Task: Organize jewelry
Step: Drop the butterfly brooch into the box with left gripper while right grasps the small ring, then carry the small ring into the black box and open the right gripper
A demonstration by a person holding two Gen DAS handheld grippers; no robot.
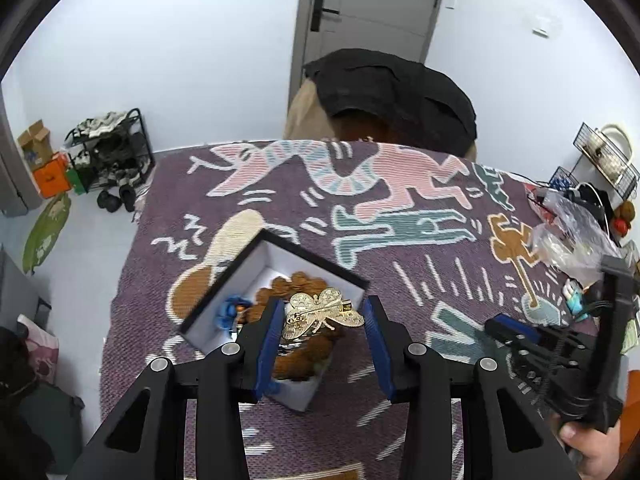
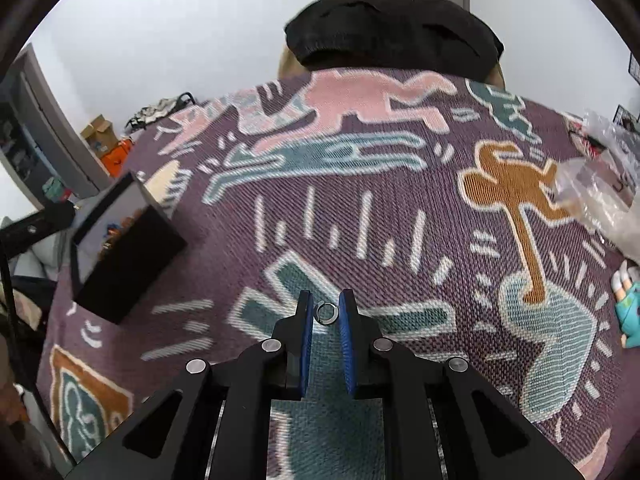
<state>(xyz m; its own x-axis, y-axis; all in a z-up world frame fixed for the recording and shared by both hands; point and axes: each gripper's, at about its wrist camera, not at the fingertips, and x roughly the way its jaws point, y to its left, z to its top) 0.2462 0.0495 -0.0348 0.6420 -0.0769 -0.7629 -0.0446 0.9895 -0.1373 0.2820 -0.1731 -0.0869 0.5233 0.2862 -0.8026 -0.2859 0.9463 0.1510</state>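
Closest in, the right gripper (image 2: 326,314) has its blue pads nearly together around a small silver ring (image 2: 326,313), low over the patterned rug (image 2: 400,220). The pads sit just beside the ring on both sides; whether they actually press it I cannot tell, nor whether the ring is lifted or resting on the weave.

The left gripper (image 1: 324,320) stands wide open with nothing between its pads, poised above the open black box (image 1: 320,264). Under it, inside the box, lies a gold butterfly brooch (image 1: 320,314) pin-side up on something brown and scalloped, with a blue piece (image 1: 230,312) in the left corner. The brooch looks to be lying free there, not gripped.

My reading: one piece is in the box, and the ring is the one in hand. Next the right gripper needs a firm pinch, a lift, then a carry leftward to the box, which stands well apart from it, and a release inside the walls.

Farther right, clear plastic bags (image 1: 568,240) and a small figurine (image 2: 628,308) lie at the rug's edge; the bags' contents are unreadable. The near part of the box is hidden behind the left gripper.
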